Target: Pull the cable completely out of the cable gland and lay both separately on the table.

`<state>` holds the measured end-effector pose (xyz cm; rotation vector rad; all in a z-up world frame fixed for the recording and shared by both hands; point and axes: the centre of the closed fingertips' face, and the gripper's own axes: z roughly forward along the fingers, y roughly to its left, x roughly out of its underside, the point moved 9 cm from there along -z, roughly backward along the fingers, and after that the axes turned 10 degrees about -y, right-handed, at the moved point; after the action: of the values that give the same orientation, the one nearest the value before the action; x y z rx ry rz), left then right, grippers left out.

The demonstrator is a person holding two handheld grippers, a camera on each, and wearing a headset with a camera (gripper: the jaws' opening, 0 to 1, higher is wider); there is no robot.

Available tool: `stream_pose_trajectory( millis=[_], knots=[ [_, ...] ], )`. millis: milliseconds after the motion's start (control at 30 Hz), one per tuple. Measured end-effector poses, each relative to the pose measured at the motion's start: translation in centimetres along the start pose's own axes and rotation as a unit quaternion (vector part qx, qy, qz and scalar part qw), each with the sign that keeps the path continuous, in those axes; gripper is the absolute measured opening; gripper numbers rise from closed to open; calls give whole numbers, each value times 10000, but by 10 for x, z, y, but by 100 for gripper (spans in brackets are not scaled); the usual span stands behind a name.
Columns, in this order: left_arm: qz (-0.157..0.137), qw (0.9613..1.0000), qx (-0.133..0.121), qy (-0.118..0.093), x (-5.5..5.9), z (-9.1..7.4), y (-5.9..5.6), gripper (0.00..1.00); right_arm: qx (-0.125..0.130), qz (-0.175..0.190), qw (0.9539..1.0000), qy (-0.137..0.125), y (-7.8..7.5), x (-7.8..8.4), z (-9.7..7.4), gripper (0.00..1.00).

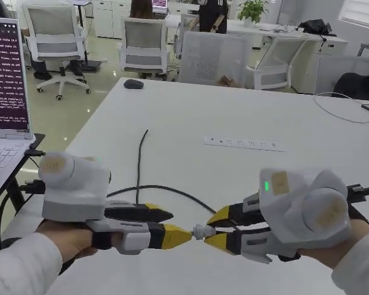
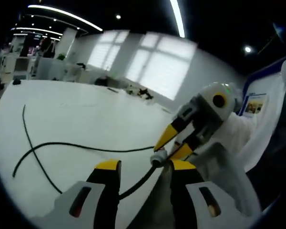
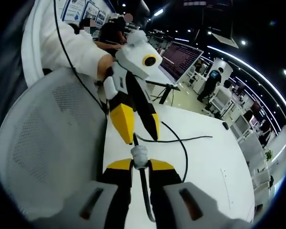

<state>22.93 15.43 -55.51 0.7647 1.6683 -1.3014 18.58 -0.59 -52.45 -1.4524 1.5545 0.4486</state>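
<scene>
Item: cable gland [image 1: 202, 232], small and white, with a black cable [image 1: 139, 166] threaded through it.
Location, gland: held in the air over the near edge of the desk [image 1: 252, 117], between the two grippers.
Location, cable: the long run lies in loose loops on the desk behind the grippers, with one end trailing toward the far side.
Right gripper [image 1: 210, 232]: fingers closed to a narrow gap on the gland's body. In the right gripper view a short length of cable runs back between them.
Left gripper [image 2: 145, 165]: fingers partly open, straddling the cable just beside the gland. They are not clamped on it, so far as the left gripper view shows.
Task status: cable not yet out of the gland, and neither piece laid down.
Handling, cable: judged light, limp and smooth-jacketed, so it is likely to slip through a loose hold. Best taken close to the gland, where it cannot buckle, and drawn straight along the gland's axis.
Handling, gland: judged light, hard and rounded, so it may twist or pop free under pull. Best held across the body, not at the tip.
Risk: loops snagging, or the short tail flicking as it clears.
</scene>
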Motion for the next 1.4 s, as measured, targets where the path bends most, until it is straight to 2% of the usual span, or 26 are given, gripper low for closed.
stream_pose_trajectory(
  millis=[67, 133, 200, 233, 300, 367, 400, 500, 533, 633, 833, 900, 1000, 1100, 1133, 1200, 1233, 1267, 1333, 1367, 1400],
  knots=[
    [-30, 10000, 41, 56, 1, 1, -2, 37, 16, -32, 10000, -73, 1, -5, -1, 12],
    [92, 9997, 192, 106, 1, 1, -6, 36, 24, -60, 9999, -132, 2, -10, -4, 12],
    [209, 9991, 376, -41, -2, 2, -12, 34, 36, -84, 9998, -187, 3, -14, -6, 12],
    [208, 9981, 557, -149, -5, 4, -17, 32, 31, -123, 9997, -217, 5, -16, -7, 12],
    [279, 9959, 835, -216, -7, 5, -24, 27, -18, -210, 9995, -242, 6, -17, -7, 12],
    [536, 9933, 996, -228, -9, 5, -30, 19, -88, -296, 9993, -232, 9, -17, -8, 12],
    [767, 9928, 905, -149, -9, 4, -28, 18, -64, -334, 9991, -259, 9, -18, -9, 12],
    [531, 9936, 990, -147, -8, 3, -29, 16, -110, -348, 9989, -290, 12, -19, -11, 12],
    [539, 9934, 995, -173, -8, 3, -29, 16, -88, -364, 9988, -309, 12, -19, -13, 12],
    [857, 9905, 1054, -195, -10, 2, -31, 17, -47, -456, 9985, -299, 10, -21, -16, 12],
    [972, 9886, 1118, -282, -12, 3, -34, 17, -38, -634, 9974, -345, 9, -26, -23, 12],
    [937, 9888, 1140, -220, -12, 4, -33, 16, -54, -755, 9966, -314, 9, -27, -24, 12],
    [1117, 9866, 1162, -268, -14, 4, -36, 16, -73, -857, 9958, -328, 9, -28, -26, 12],
    [807, 9890, 1200, -311, -18, 1, -35, 16, -45, -817, 9956, -446, 8, -32, -28, 12],
    [844, 9887, 1201, -310, -20, 1, -36, 16, -31, -797, 9956, -498, 7, -32, -29, 13],
    [1021, 9857, 1280, -391, -23, -1, -40, 15, -110, -603, 9948, -808, 7, -33, -31, 13],
    [1037, 9853, 1301, -394, -23, -1, -43, 15, -195, -306, 9949, -946, 6, -33, -32, 13],
    [1116, 9842, 1307, -438, -23, -1, -45, 15, -198, 184, 9939, -1069, 4, -32, -36, 14],
    [1304, 9801, 1409, -496, -25, -1, -49, 15, -174, 456, 9908, -1262, -3, -31, -41, 20],
    [1341, 9794, 1416, -515, -26, -1, -50, 15, -188, 661, 9881, -1377, -4, -31, -43, 22],
    [1338, 9794, 1405, -558, -27, -1, -50, 15, -231, 1042, 9817, -1574, -6, -31, -46, 22]
  ],
)
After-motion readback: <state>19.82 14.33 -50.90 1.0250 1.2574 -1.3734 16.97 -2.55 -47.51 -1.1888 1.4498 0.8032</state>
